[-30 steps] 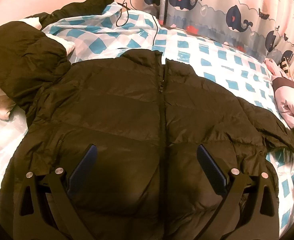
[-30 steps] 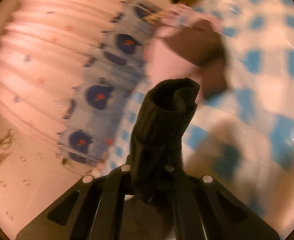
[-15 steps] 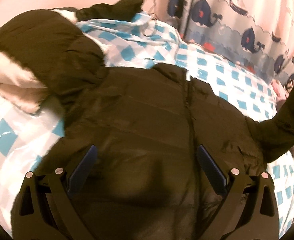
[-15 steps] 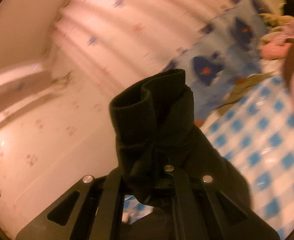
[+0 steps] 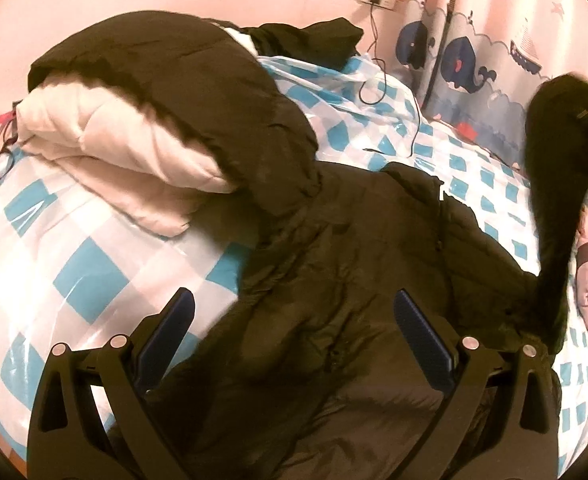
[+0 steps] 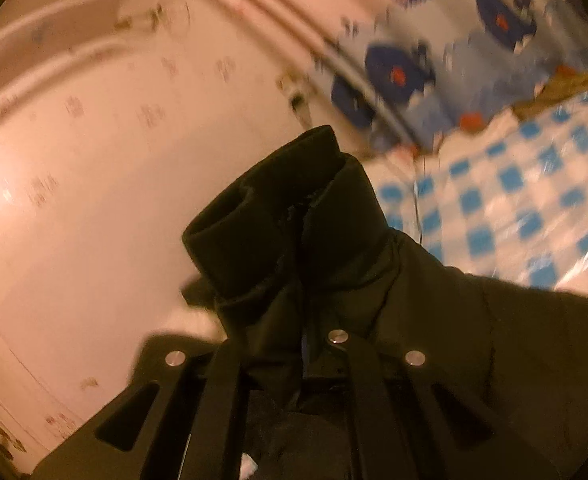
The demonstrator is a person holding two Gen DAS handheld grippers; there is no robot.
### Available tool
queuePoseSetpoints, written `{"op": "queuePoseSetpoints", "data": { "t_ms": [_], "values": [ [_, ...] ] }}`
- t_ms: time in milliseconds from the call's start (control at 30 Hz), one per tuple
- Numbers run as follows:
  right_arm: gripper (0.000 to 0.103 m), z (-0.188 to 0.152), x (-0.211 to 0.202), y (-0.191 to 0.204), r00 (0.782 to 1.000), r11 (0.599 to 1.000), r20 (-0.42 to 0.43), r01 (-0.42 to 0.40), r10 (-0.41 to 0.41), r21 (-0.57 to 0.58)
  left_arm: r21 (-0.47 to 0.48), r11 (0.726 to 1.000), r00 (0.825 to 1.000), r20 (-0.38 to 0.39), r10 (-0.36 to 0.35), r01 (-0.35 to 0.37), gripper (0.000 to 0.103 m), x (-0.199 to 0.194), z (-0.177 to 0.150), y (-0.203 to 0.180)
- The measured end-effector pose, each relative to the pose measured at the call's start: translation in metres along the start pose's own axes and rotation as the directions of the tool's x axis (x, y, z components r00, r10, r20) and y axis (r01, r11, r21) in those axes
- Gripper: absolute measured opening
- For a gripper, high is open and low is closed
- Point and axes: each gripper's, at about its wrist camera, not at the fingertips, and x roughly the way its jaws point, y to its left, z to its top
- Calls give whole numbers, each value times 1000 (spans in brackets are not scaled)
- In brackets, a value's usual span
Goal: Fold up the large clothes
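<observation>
- Left wrist view: the left gripper (image 5: pixel 289 340) hangs with its jaws wide apart and nothing between them, above the dark quilted puffer jacket (image 5: pixel 354 272) spread front-up on the blue-and-white checked bed cover (image 5: pixel 73 264). It looks ready to pin or take the near side. A folded cream-lined dark coat (image 5: pixel 141 120) lies beside the jacket's shoulder. The lifted sleeve (image 5: pixel 550 208) rises at far right.
- Right wrist view: the right gripper (image 6: pixel 294 356) is clamped on the sleeve's ribbed cuff (image 6: pixel 269 216), raised off the bed, probably to fold it across the chest.
</observation>
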Motion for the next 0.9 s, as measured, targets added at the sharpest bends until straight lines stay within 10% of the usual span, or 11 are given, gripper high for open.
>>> {"op": "queuePoseSetpoints", "data": {
  "t_ms": [233, 400, 467, 500, 700, 900],
  "values": [
    [4, -91, 99, -8, 974, 995, -211, 75, -87, -62, -47, 999, 1000, 0, -1, 1, 96, -3, 5, 22],
    [10, -141, 151, -25, 905, 992, -407, 104, -123, -69, -59, 998, 1000, -3, 2, -2, 96, -3, 5, 29],
    [43, -153, 163, -32, 876, 994, -471, 100, -106, -38, -62, 998, 1000, -5, 3, -4, 96, -3, 5, 30],
    [43, -156, 164, -31, 870, 994, -482, 97, -106, -44, -64, 998, 1000, -6, 3, -4, 96, -3, 5, 31],
    [66, -141, 111, -3, 911, 998, -412, -30, 5, -54, -62, 998, 1000, -7, 7, -8, 96, -1, 4, 29],
    [78, -112, 62, -16, 957, 993, -284, 29, -60, -111, -47, 999, 1000, -5, 22, -22, 96, 0, 2, 22]
  ]
}}
